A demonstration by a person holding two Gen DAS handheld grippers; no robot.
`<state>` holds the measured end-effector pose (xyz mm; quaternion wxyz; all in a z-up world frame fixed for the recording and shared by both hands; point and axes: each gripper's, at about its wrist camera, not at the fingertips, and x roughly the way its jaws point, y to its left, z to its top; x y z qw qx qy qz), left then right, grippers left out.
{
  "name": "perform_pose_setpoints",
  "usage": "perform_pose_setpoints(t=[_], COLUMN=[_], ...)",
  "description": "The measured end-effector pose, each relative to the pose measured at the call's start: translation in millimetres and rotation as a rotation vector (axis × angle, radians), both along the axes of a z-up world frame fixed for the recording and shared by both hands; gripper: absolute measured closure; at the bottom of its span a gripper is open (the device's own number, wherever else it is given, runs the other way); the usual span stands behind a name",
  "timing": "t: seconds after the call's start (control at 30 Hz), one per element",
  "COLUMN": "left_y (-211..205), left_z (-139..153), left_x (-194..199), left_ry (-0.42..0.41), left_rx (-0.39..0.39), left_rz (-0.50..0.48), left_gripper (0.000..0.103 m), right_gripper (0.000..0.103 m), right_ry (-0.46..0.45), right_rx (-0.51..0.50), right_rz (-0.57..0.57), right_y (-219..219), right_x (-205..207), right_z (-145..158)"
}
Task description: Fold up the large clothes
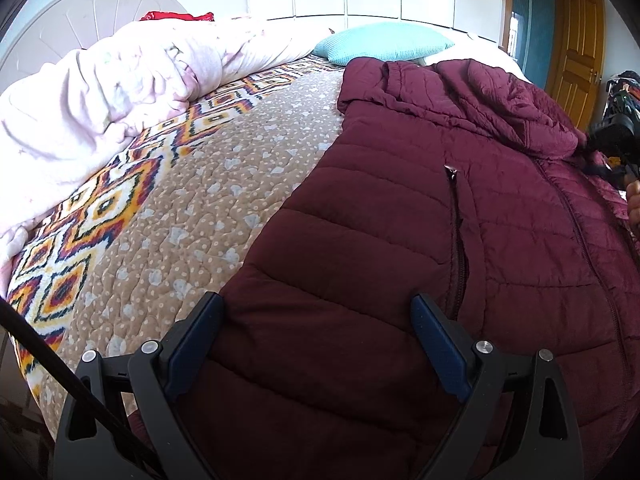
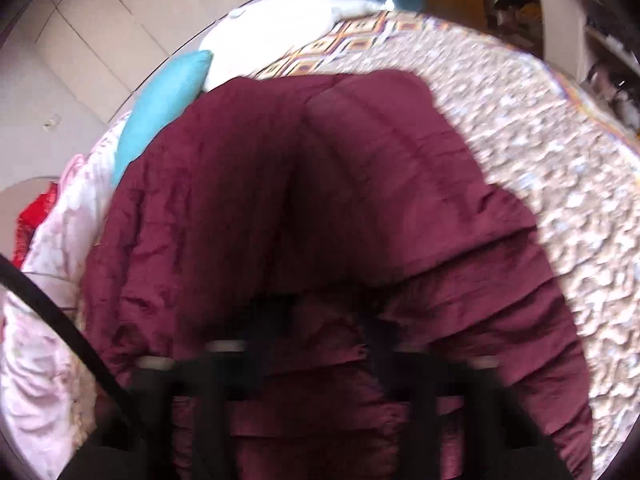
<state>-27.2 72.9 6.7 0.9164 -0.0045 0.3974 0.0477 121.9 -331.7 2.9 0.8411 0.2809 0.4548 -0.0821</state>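
A maroon puffer jacket (image 1: 460, 208) lies spread on my bed's patterned quilt (image 1: 192, 200), below a teal pillow (image 1: 380, 44) and beside a bunched pink blanket (image 1: 100, 96). My left gripper (image 1: 318, 308) hovers over its hem, fingers spread wide. My right gripper (image 2: 316, 320) is blurred against the jacket; I cannot tell its state.

Maroon quilted jacket (image 1: 400, 208) on a tan dotted bedspread (image 1: 224, 168) with orange diamond border; turquoise pillow (image 1: 384, 46).
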Motion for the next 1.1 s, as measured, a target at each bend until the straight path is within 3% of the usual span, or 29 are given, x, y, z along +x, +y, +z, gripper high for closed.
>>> perform_pose_setpoints(t=[0.1,0.2,0.33,0.53,0.7,0.8,0.93,1.1], left_y=[0.0,0.0,0.0,-0.4,-1.0,-1.3,-2.8,-3.2], left_z=[0.1,0.1,0.1,0.3,0.5,0.5,0.2,0.7], left_x=[0.1,0.1,0.1,-0.1,-0.2,-0.1,0.4,1.0], left_ry=[0.000,0.000,0.000,0.000,0.000,0.001,0.006,0.019], left_rx=[0.000,0.000,0.001,0.001,0.002,0.003,0.013,0.045], left_rz=[0.000,0.000,0.001,0.002,0.002,0.002,0.003,0.001], left_gripper=[0.009,0.009,0.009,0.009,0.009,0.009,0.009,0.009], right_gripper=[0.081,0.082,0.081,0.069,0.069,0.065,0.057,0.051], right_ry=[-0.017,0.009,0.043,0.054,-0.069,-0.126,-0.115,0.036], right_rx=[-0.037,-0.131,-0.175,-0.372,-0.456,-0.450,-0.423,-0.444], right_rz=[-0.007,-0.058,-0.087,-0.051,-0.006,0.104,0.212,0.226], right_y=[1.1,-1.2,-9.4,11.9,31.0,61.1,104.9,138.9], right_x=[-7.0,-14.4,-16.1,-33.5,-63.5,-48.1,-19.2,8.7], right_z=[7.2,12.7,9.5,28.2,72.9,87.4,68.6,17.7])
